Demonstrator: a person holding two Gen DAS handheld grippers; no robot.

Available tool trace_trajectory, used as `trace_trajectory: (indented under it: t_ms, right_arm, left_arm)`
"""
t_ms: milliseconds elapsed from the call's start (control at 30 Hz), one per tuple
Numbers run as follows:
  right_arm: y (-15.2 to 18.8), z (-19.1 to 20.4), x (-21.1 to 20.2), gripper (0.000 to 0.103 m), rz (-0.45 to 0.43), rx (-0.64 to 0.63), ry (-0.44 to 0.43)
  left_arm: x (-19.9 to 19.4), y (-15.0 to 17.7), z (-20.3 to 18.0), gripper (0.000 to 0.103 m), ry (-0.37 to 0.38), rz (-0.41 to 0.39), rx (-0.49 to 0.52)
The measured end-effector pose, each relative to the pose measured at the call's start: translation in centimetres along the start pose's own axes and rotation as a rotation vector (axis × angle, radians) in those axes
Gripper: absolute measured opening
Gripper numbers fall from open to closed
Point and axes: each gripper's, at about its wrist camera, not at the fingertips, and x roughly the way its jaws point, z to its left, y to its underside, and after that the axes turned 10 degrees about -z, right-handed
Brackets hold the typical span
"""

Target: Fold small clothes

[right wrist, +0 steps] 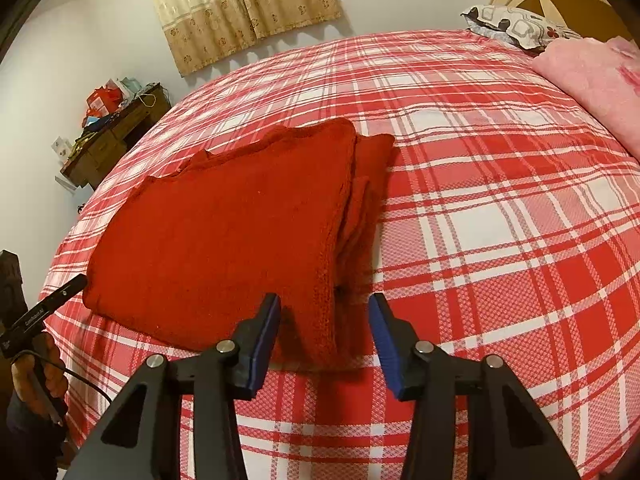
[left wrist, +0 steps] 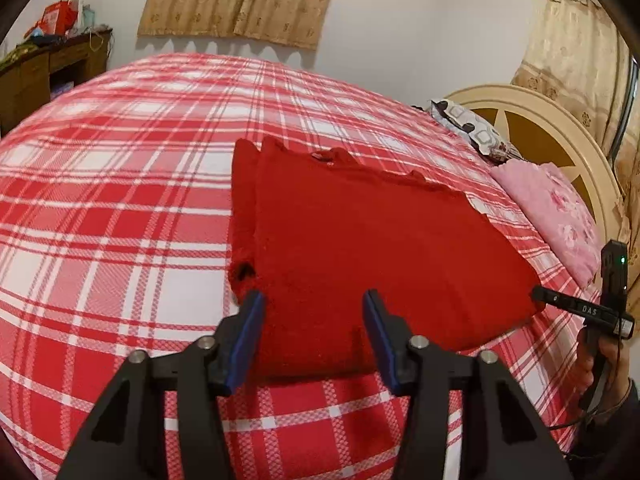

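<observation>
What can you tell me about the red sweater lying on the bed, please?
The red sweater is a fuzzy knit, folded into a rough rectangle with sleeve layers showing along one side. It lies flat on the plaid bedspread. Both tools, the left and the right, are open at its near edge, neither visibly gripping it.

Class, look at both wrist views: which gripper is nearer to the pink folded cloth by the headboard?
Right. The right gripper sits at the red sweater's corner on the side of the pink cloth; the left gripper is at the opposite corner, farther away.
</observation>
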Motion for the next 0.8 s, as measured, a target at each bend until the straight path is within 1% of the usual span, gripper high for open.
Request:
trace_trajectory:
  t_ms: [67, 200, 367, 433, 467, 500, 600, 633, 667, 700, 800]
  right_arm:
    - [0.0, 0.1, 0.0, 0.038, -0.003, -0.009, 0.000]
    - [-0.1, 0.4, -0.4, 0.037, -0.012, -0.014, -0.014]
    - [0.3, 0.6, -0.4, 0.037, -0.010, -0.032, -0.014]
    - [0.4, 0.5, -0.4, 0.035, -0.014, -0.026, -0.008]
    - [0.3, 0.5, -0.5, 0.035, -0.020, -0.025, -0.008]
    - [0.1, 0.6, -0.6, 0.034, -0.029, -0.025, -0.008]
    - [-0.5, 0.9, -0.6, 0.032, -0.038, -0.040, -0.014]
    - [-0.6, 1.1, -0.4, 0.030, -0.038, -0.046, -0.016]
    - [-0.7, 1.2, -0.3, 0.025, -0.036, -0.050, -0.017]
    - [-0.7, 1.3, -0.2, 0.023, -0.035, -0.053, -0.018]
    - [-0.3, 1.8, 0.0, 0.020, -0.024, -0.073, -0.023]
  left_arm:
    - [0.3, 0.1, 0.1, 0.044, -0.013, 0.008, -0.006]
    - [0.3, 0.5, 0.6, 0.042, -0.037, 0.019, -0.009]
    - [0.5, 0.9, 1.1, 0.042, -0.036, 0.036, -0.018]
    - [0.5, 0.9, 1.0, 0.042, -0.037, 0.033, -0.018]
    - [0.4, 0.9, 0.9, 0.036, -0.034, 0.026, -0.015]
    - [0.3, 0.9, 0.9, 0.027, -0.034, 0.024, -0.014]
    - [0.5, 0.7, 0.9, 0.027, -0.030, 0.024, -0.013]
    - [0.6, 0.7, 1.0, 0.027, -0.028, 0.029, -0.018]
    - [0.7, 0.8, 1.1, 0.027, -0.027, 0.035, -0.023]
    - [0.9, 0.7, 1.1, 0.027, -0.026, 0.039, -0.027]
    - [1.0, 0.9, 1.4, 0.027, -0.021, 0.045, -0.040]
